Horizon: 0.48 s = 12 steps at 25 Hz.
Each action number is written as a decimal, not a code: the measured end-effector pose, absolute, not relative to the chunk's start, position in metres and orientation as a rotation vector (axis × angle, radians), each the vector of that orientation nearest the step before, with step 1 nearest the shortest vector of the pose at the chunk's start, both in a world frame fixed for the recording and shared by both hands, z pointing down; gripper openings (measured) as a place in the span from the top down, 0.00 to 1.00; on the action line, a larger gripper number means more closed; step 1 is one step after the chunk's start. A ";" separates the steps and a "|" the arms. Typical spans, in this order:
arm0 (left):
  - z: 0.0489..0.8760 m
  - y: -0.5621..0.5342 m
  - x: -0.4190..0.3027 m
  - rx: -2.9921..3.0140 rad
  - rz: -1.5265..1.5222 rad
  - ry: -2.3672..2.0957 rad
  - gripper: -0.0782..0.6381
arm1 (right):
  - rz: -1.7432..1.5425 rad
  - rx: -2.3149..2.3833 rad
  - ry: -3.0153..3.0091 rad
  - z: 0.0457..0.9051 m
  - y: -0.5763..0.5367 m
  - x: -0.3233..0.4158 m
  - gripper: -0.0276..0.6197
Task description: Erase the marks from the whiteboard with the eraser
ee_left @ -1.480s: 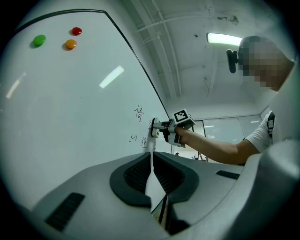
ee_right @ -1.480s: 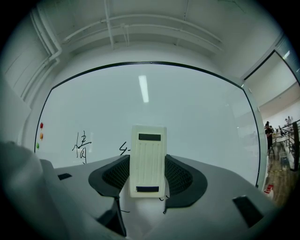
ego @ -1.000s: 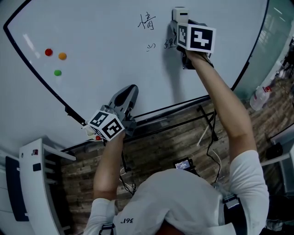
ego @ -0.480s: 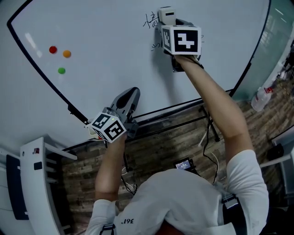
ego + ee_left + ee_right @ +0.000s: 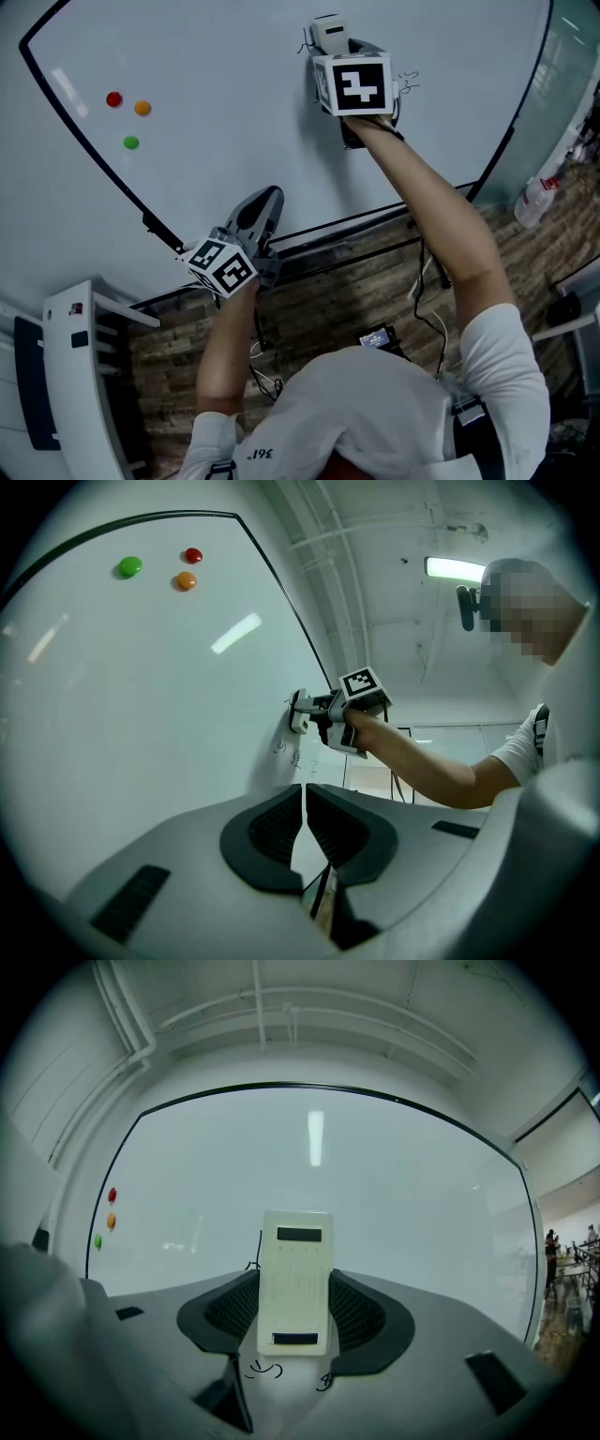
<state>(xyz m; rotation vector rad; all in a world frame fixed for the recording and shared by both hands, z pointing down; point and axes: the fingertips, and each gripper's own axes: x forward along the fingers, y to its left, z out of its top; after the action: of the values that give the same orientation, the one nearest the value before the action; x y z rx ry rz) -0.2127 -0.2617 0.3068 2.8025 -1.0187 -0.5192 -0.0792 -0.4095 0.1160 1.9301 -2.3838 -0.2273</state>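
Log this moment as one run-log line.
right hand-held gripper: shut on cream rectangular eraser | eraser: against white whiteboard | black pen marks: visible beside eraser | left hand-held gripper: shut, empty, near board's lower edge

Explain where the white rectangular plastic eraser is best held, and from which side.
Grip the white rectangular plastic eraser across its two long sides, coming from its back, away from the whiteboard. The flat face toward the board is then left free to wipe. The right gripper holds it so.

Red magnet (image 5: 113,98), orange magnet (image 5: 142,108), green magnet (image 5: 130,142) sit close.
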 end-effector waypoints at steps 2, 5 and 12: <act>0.309 -0.260 -0.214 2.796 -0.517 -1.021 0.88 | -0.236 1.916 -2.392 0.118 -0.409 -0.087 0.57; 0.313 -0.258 -0.217 2.783 -0.515 -1.026 0.88 | -0.268 1.889 -2.400 0.120 -0.406 -0.100 0.57; 0.317 -0.250 -0.228 2.744 -0.523 -1.060 0.88 | -0.317 1.779 -2.442 0.127 -0.396 -0.142 0.57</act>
<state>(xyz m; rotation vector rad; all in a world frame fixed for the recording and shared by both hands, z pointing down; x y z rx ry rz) -0.2279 -0.2501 0.3171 2.7436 -1.0600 -0.5231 -0.1415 -0.3958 0.1273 1.7788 -2.4420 -0.3167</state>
